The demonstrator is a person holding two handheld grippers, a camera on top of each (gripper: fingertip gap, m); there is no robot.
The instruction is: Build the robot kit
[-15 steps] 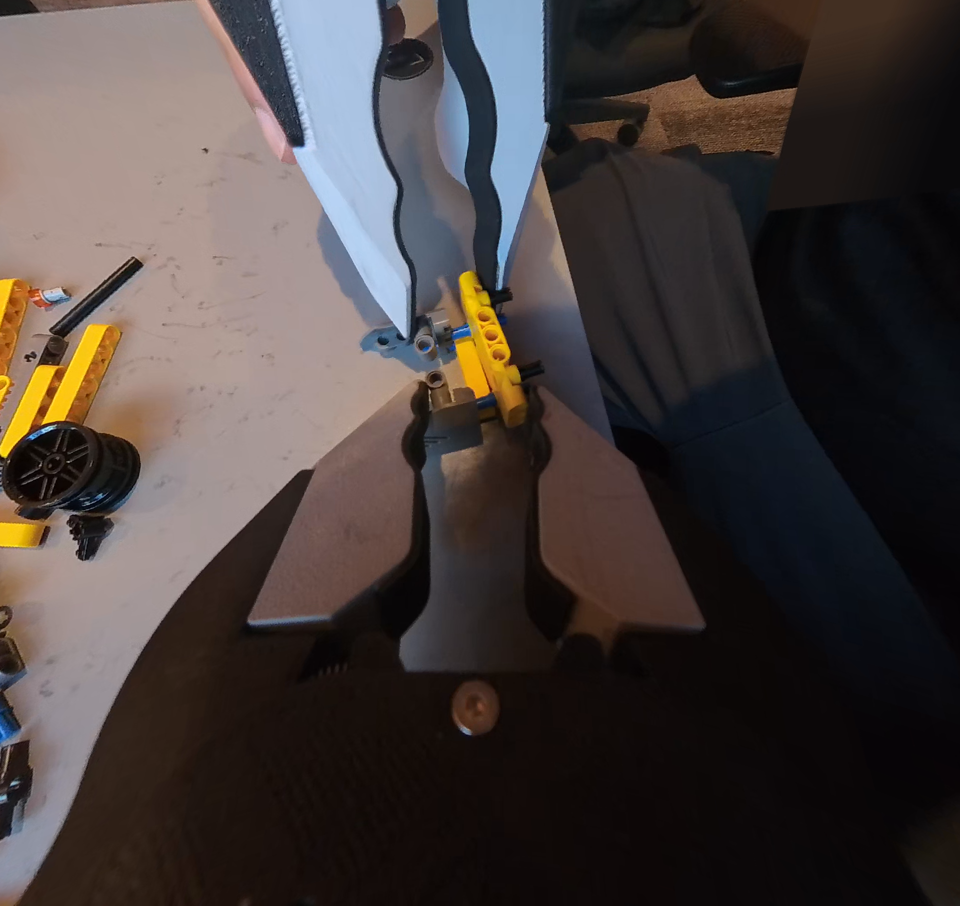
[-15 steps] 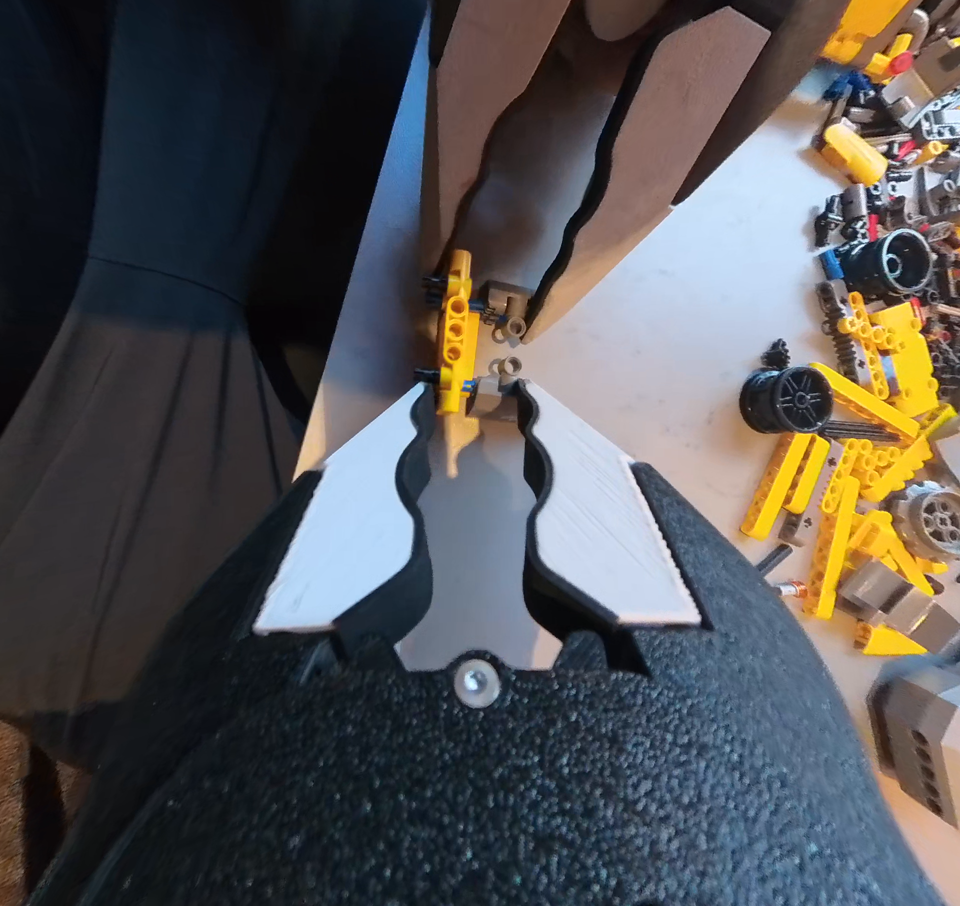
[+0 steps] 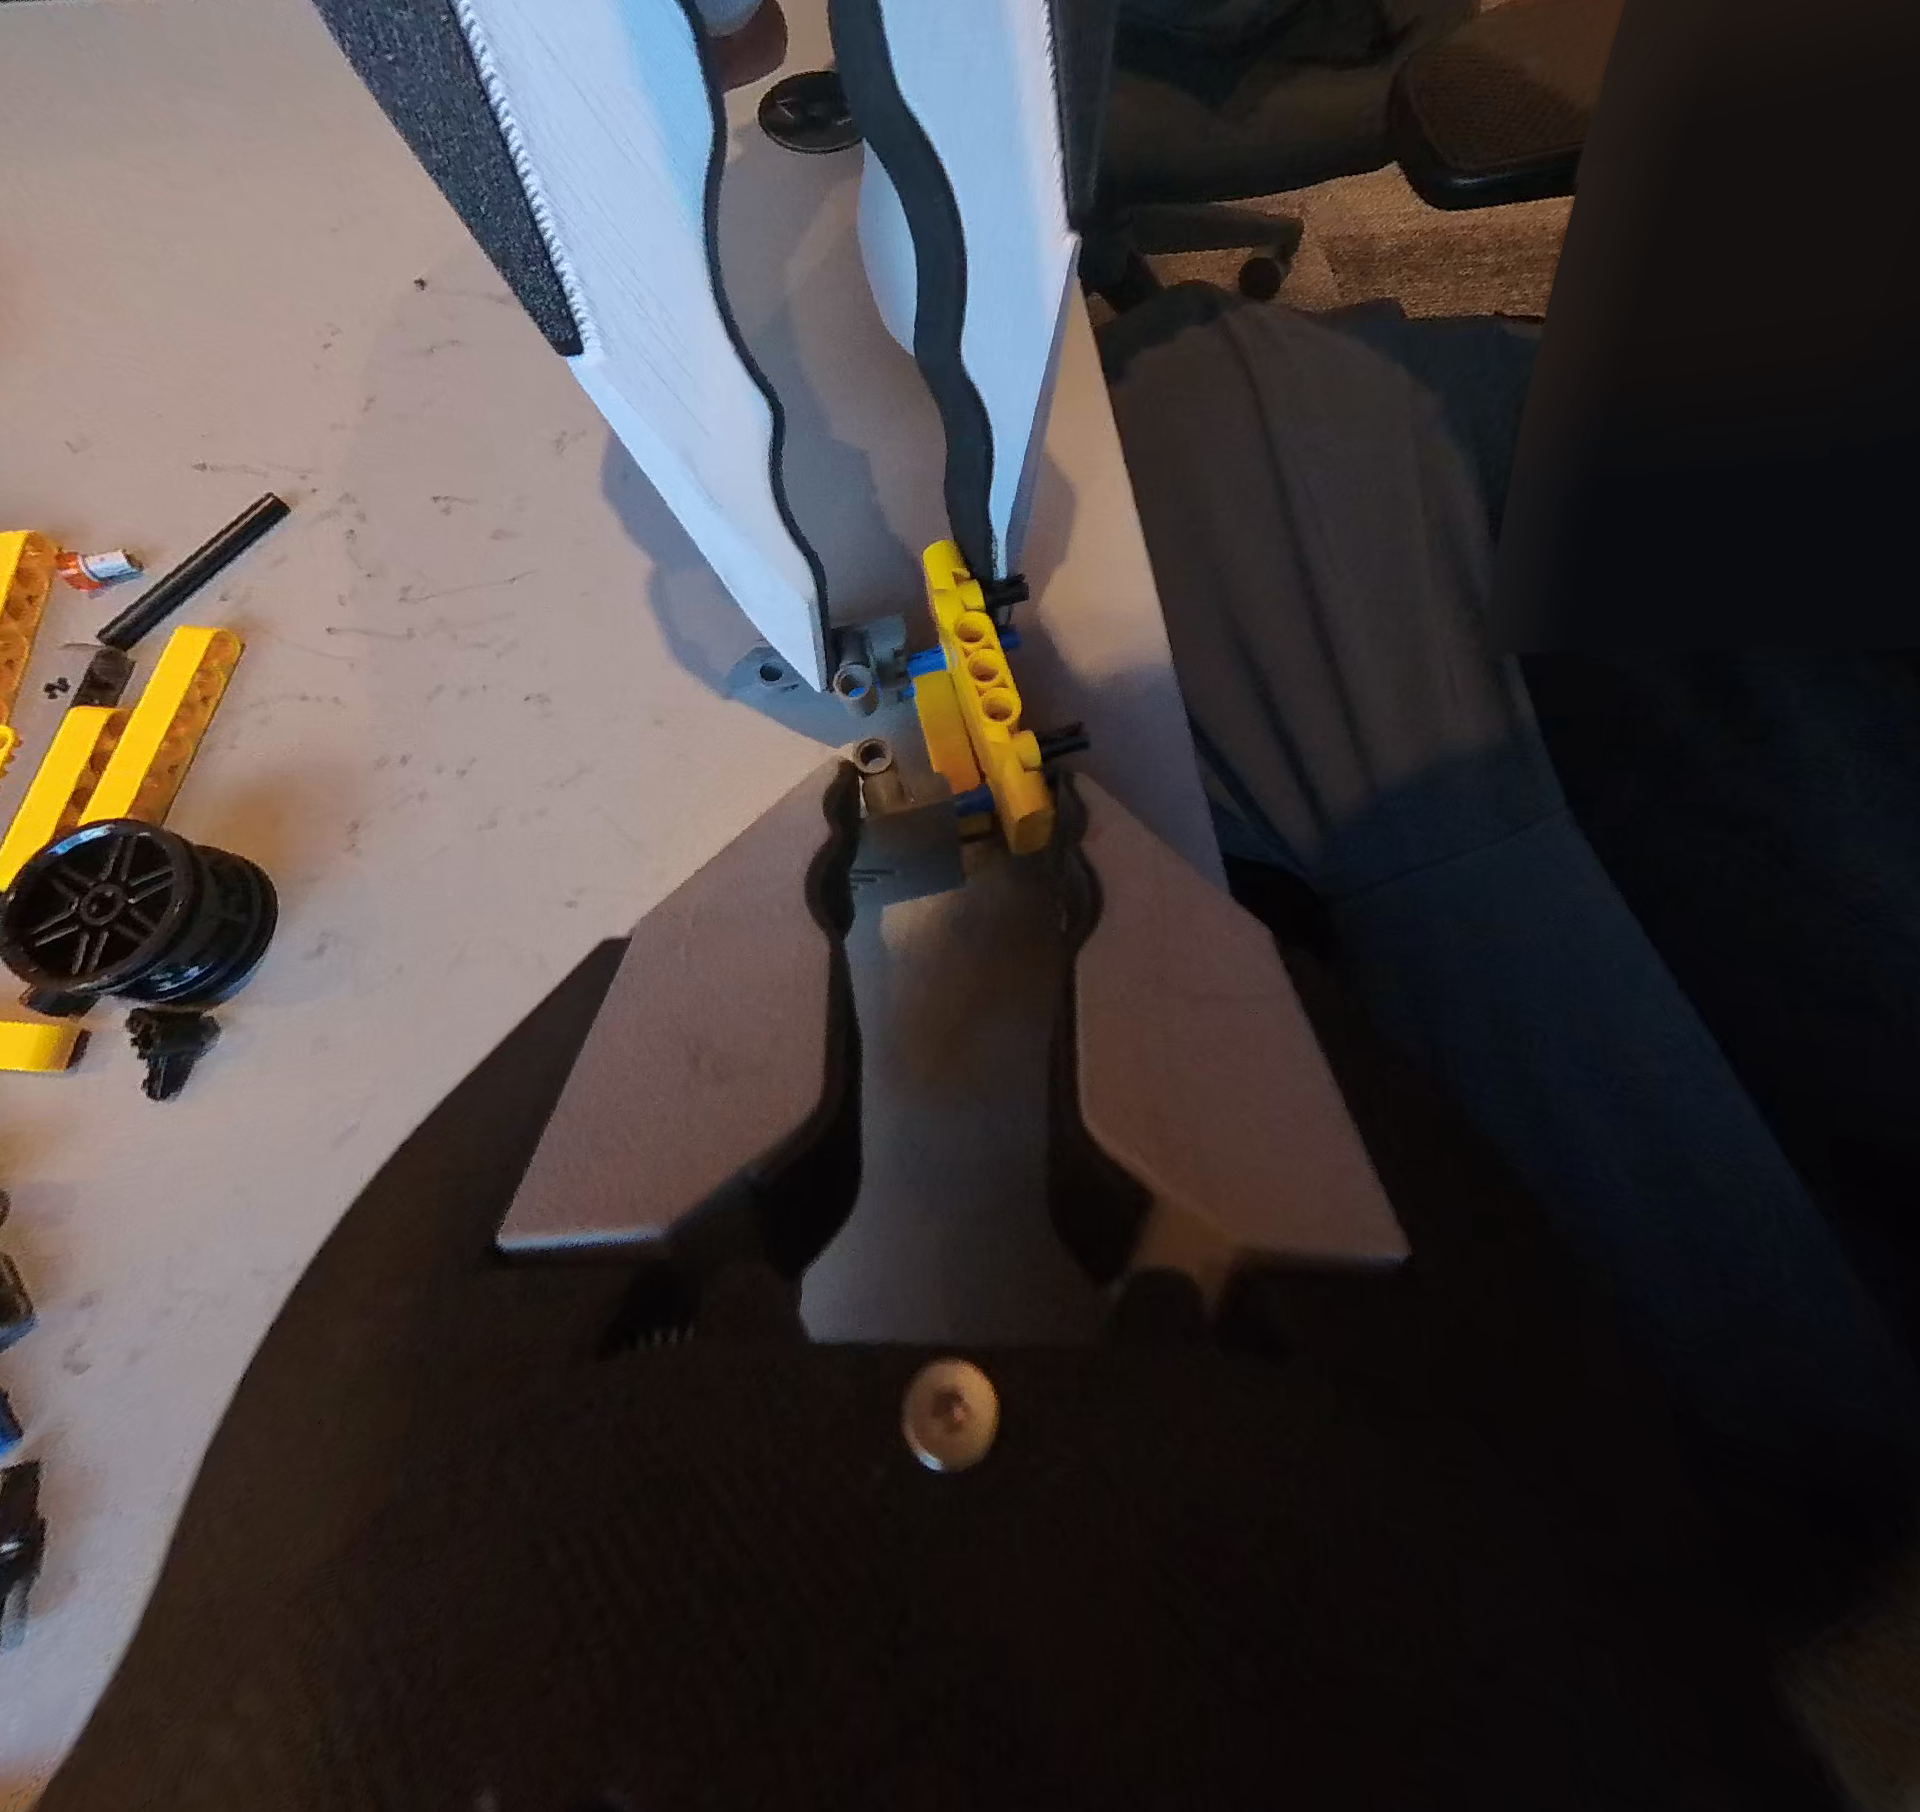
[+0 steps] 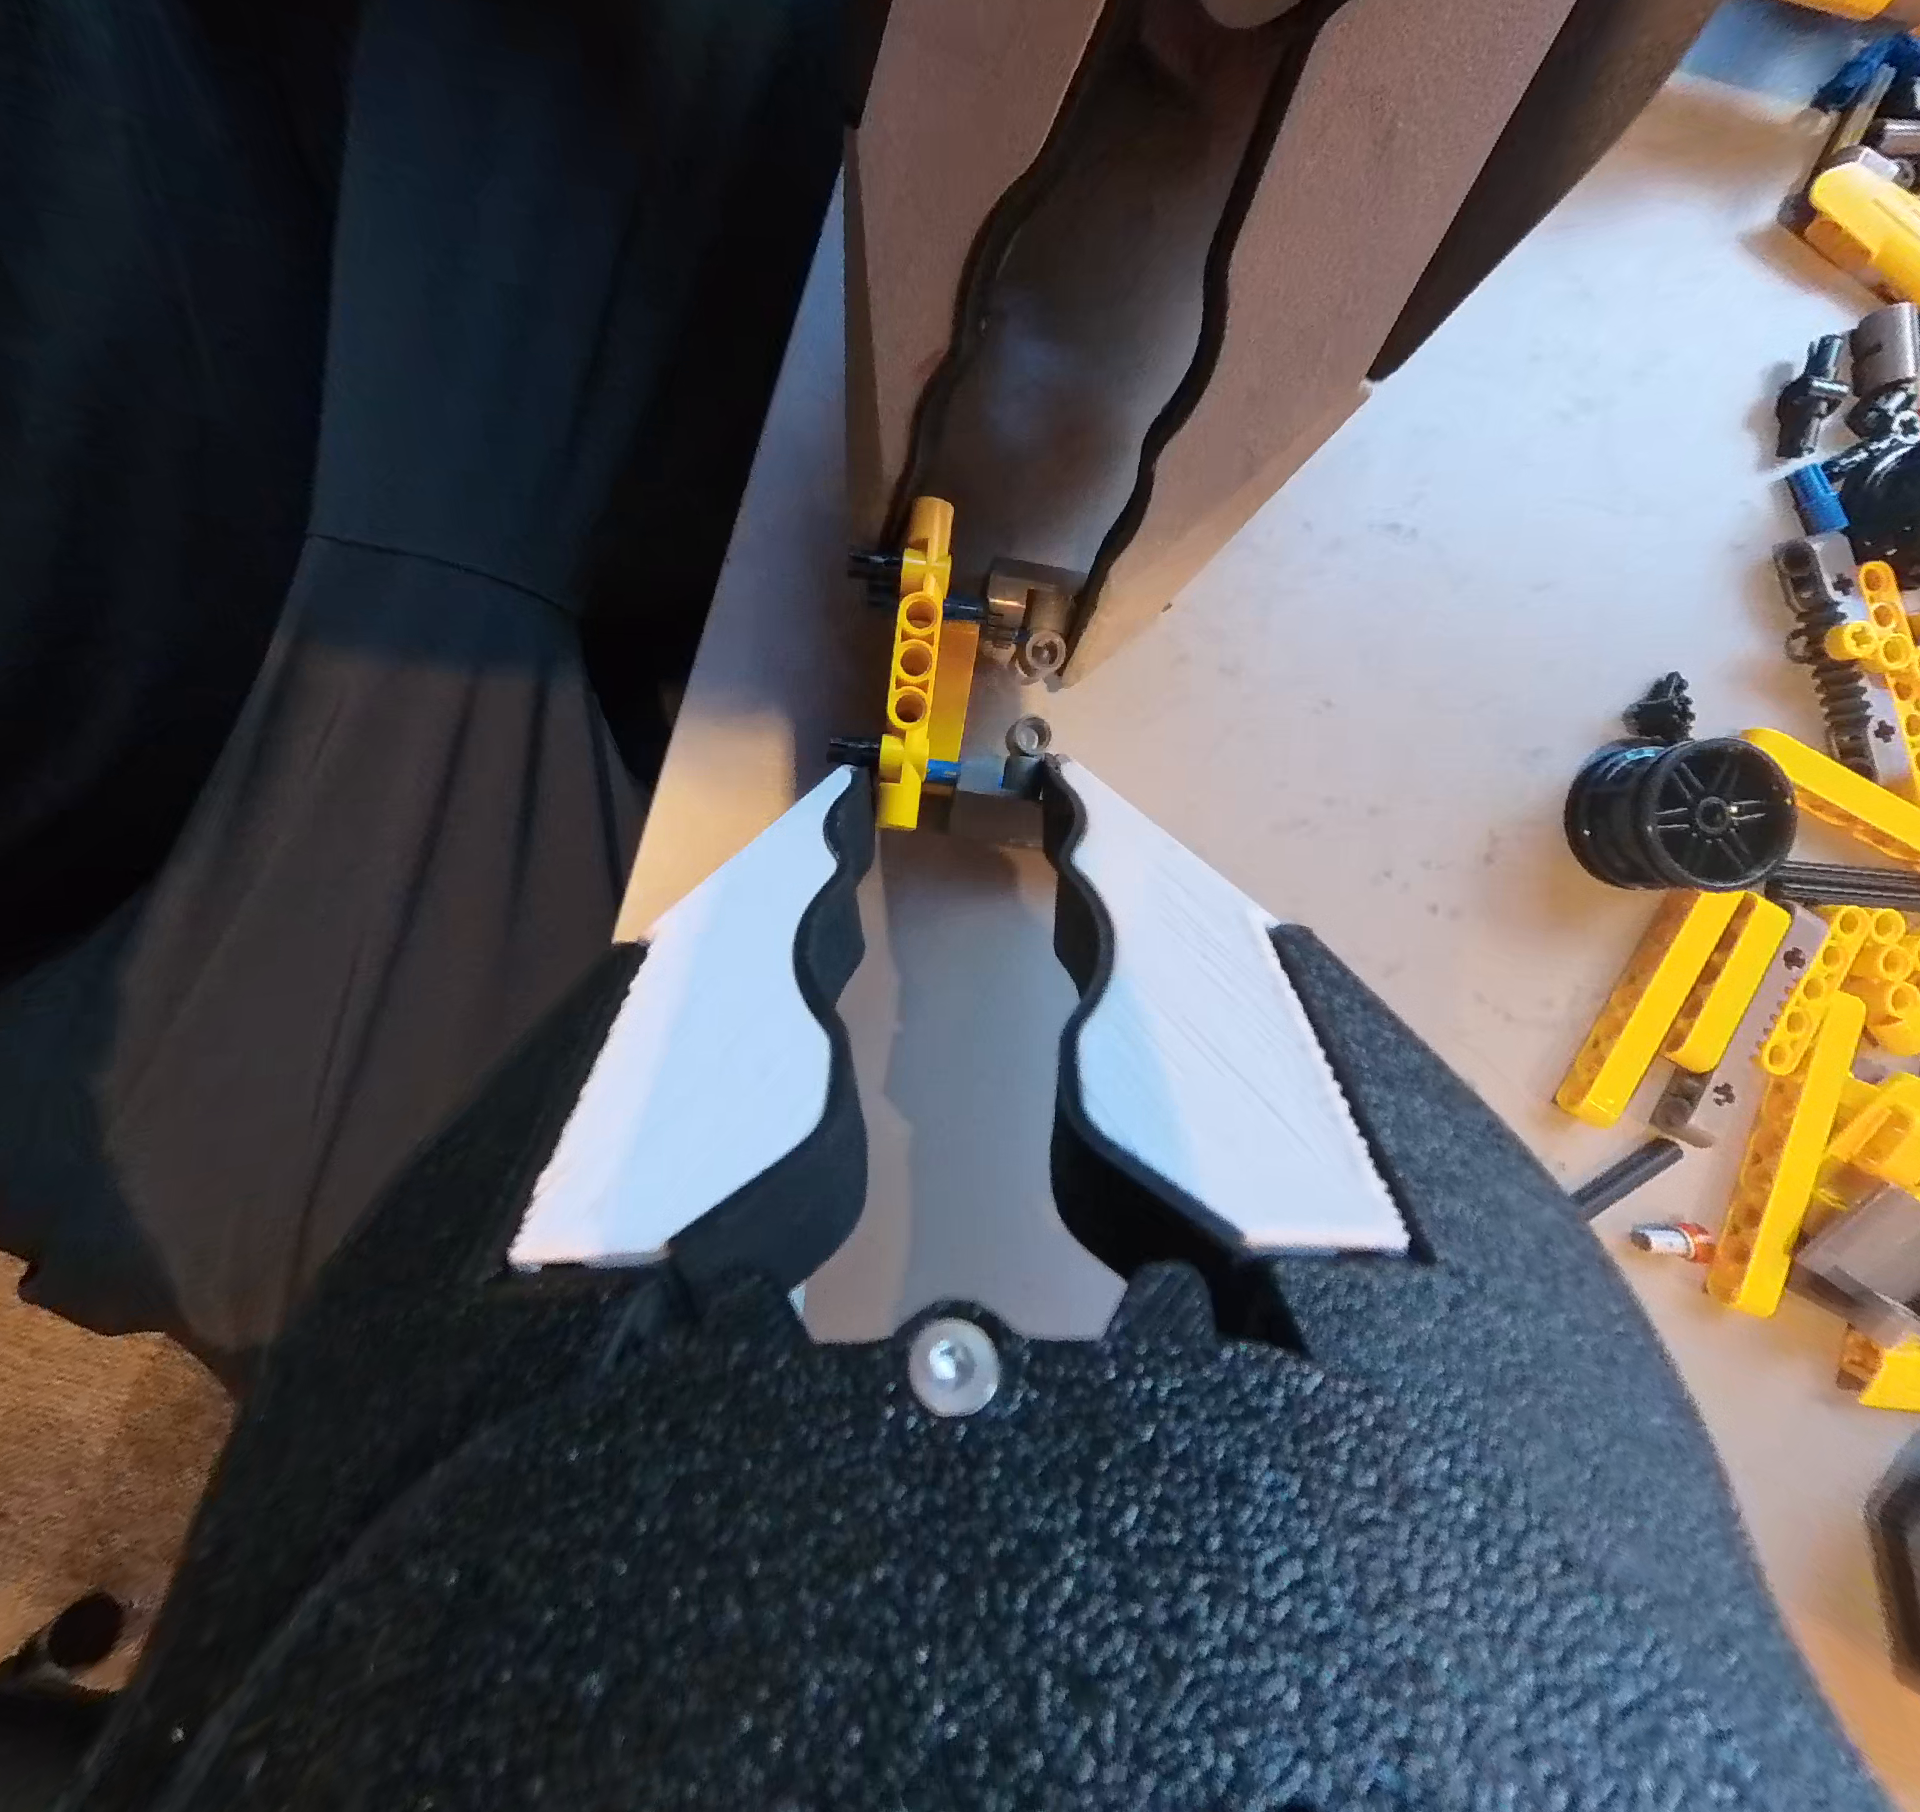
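Right, both grippers meet at the table [image 3: 312, 328] edge on one small yellow assembly [image 3: 982, 692]. My left gripper [image 3: 956, 806] has its fingers narrowed around the near end, pinching the yellow beam and a grey block [image 3: 914, 848]. My right gripper [image 4: 956, 796] is closed down on the opposite end, its tips against the beam and a grey connector [image 4: 997, 775]. Two grey connector ends face each other, just apart, not joined. At nine o'clock the left view gives a black wheel [image 3: 135, 910] and a black rod [image 3: 192, 573]; only the right view shows the big pile of yellow parts [image 4: 1787, 993] at three o'clock.
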